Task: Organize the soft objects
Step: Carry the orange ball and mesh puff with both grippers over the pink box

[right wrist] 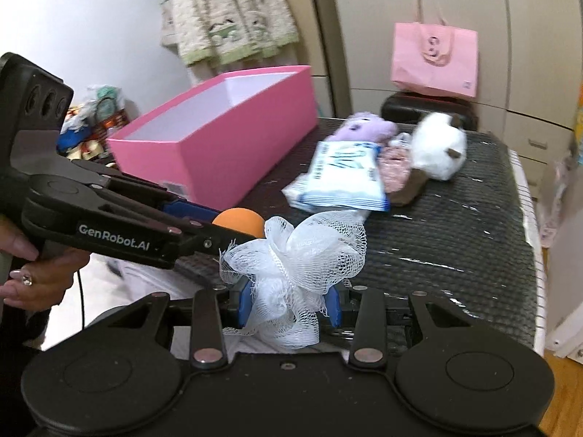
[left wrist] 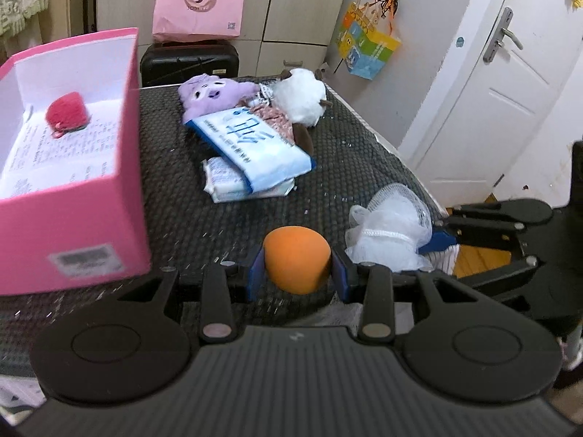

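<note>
Left claw [left wrist: 297, 267] angles down over the near edge of the dark woven surface [left wrist: 364, 153], its blue pads pinched tight on an orange sponge [left wrist: 297, 262], which sits clear of the surface between them. From the right wrist view the same claw reaches in from the left, a hand [right wrist: 36, 276] wrapped round its grip, "GenRobot.AI" printed in white along its side. Right claw [right wrist: 291, 306] tilts down as well, pads squeezed onto a white mesh pouf [right wrist: 295, 266]; the netting bulges up and out above the fingers, just beside the orange sponge. Now the pink box [left wrist: 83, 218] at the left of the surface: lid off, white inside, a red fluffy pouch [left wrist: 67, 113] lying near its far end on a printed paper sheet; the print is too blurred to read. A barcode sticker sits on the box's near end, unreadable too. Further back on the surface lies a pile: a blue-and-white wipes pack [left wrist: 251, 145] with large blue characters, resting on a second pack [left wrist: 233, 185], with a purple plush [left wrist: 215, 96] behind it, a white fluffy toy [left wrist: 302, 100] to the right, and a pink patterned cloth [left wrist: 275, 120] between them. Beyond the surface a pink paper bag [left wrist: 198, 3] stands on a black case [left wrist: 189, 62], its logo too small to make out.
</note>
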Motion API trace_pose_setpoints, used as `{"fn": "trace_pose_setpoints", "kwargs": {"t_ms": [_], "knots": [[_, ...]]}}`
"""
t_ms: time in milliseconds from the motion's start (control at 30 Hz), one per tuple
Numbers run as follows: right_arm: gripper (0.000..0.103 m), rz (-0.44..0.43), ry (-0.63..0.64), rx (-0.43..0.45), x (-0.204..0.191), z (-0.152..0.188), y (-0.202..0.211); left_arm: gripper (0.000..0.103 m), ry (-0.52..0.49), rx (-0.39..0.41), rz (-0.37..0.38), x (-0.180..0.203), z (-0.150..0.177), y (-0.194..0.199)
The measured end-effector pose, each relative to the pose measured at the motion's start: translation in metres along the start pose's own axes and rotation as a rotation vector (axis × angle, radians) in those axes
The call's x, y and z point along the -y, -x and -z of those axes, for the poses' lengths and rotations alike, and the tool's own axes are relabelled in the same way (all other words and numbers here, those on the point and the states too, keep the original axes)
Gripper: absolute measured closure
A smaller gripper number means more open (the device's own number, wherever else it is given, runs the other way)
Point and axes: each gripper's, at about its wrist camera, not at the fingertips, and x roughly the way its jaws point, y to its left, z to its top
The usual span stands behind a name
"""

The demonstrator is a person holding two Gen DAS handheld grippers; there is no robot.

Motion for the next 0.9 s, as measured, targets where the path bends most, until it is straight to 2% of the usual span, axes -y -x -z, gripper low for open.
{"fn": "trace_pose_setpoints", "kwargs": {"t_ms": [200, 400, 600, 767, 900], "knots": [[0.058, -0.135, 0.009, 0.006, -0.025, -0.008, 0.011, 0.065, 0.006, 0.023, -0.067, -0.018, 0.019, 0.043], [0.058, -0.182, 0.105, 0.010, -0.058, -0.025, 0.009, 0.065, 0.023, 0.066, -0.086, -0.037, 0.021, 0.081], [0.058, -0.181, 0.200, 0.052, -0.088, -0.053, -0.002, 0.065, -0.002, 0.111, -0.089, -0.052, 0.010, 0.102], [0.057, -0.121, 0.260, 0.130, -0.104, -0.085, -0.015, 0.065, -0.026, 0.170, -0.148, -0.066, -0.015, 0.108], [0.057, -0.109, 0.267, 0.153, -0.105, -0.113, -0.029, 0.064, -0.040, 0.218, -0.195, -0.080, -0.036, 0.109]]}}
